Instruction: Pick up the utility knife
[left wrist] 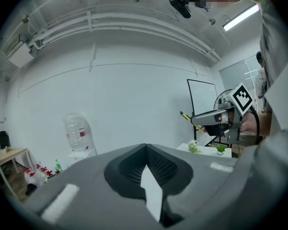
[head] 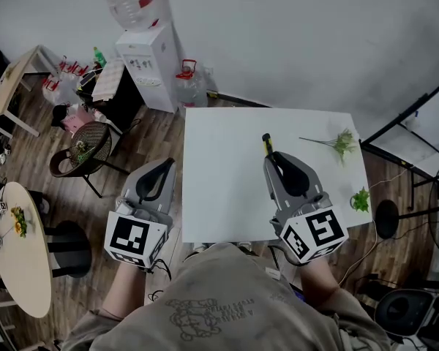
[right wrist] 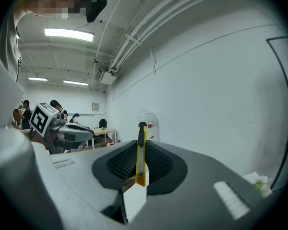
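A yellow utility knife [head: 265, 143] with a black tip is clamped between the jaws of my right gripper [head: 271, 156], which is held over the white table [head: 219, 189]. In the right gripper view the knife [right wrist: 141, 157] stands on edge between the ribbed black pads of the right gripper [right wrist: 140, 146], its tip sticking out past them. My left gripper [head: 164, 164] is held off the table's left edge over the wooden floor. The left gripper [left wrist: 146, 148] has its jaws meeting at the tips with nothing between them. The left gripper view also catches the right gripper [left wrist: 216, 119] and the knife [left wrist: 185, 116].
Two green plant sprigs [head: 344, 141] [head: 361, 199] lie near the table's right edge. A water dispenser [head: 148, 64] stands at the back left, a wicker chair [head: 84, 148] left of the table, a round table [head: 18, 254] at far left. A black frame [head: 410, 115] stands to the right.
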`<state>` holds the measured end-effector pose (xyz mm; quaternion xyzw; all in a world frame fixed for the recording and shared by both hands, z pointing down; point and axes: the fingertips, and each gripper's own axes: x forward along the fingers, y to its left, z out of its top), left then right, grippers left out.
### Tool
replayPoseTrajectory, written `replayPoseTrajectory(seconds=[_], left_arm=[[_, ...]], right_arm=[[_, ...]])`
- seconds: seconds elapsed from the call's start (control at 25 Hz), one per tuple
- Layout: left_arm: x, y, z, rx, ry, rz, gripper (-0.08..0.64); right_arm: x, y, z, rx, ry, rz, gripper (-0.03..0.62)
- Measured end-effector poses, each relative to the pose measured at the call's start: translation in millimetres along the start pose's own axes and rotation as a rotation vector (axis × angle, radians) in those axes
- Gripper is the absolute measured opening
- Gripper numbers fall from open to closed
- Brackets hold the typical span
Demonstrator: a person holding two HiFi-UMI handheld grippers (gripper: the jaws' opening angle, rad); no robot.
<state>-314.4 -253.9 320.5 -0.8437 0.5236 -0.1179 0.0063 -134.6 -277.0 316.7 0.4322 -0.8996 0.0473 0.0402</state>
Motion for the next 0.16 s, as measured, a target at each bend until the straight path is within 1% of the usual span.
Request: replayPoseTrajectory(seconds=[0.16], left_arm=[[-2.8,-2.4,-2.1,0.001,0.001,-0.001,0.000]], right_arm=[[1.4,3.5,-1.5,-0.004,-0.001,0.010,0.078]])
